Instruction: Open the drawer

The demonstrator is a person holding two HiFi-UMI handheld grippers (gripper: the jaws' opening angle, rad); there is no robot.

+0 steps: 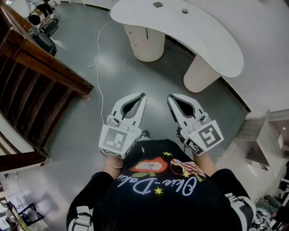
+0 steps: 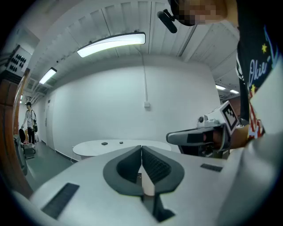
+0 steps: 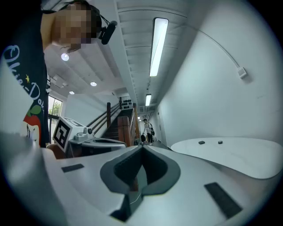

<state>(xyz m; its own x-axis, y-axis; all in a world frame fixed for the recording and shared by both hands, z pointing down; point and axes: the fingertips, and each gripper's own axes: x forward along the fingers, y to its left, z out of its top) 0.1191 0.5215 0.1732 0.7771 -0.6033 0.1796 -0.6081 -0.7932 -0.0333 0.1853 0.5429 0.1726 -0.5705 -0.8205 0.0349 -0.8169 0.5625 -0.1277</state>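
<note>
- Grey floor (image 1: pixel 117 81), crossed by a white cable (image 1: pixel 98 49).
- White curved tabletop (image 1: pixel 212 40), carried on ribbed pedestals (image 1: pixel 144 43).
- Dark wooden staircase (image 1: pixel 36 85).
- White wall (image 2: pixel 101 110), lit by ceiling strip light (image 2: pixel 112 44).

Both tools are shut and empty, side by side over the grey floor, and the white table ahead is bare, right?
Not bare: two small dark things lie on the white table, as the head view shows. The rest holds: the left tool and right tool are shut and empty.

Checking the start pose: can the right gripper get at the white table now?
Probably not yet: the right gripper sits by the person's body, grey floor between it and the white table; nothing blocks the way.
</note>
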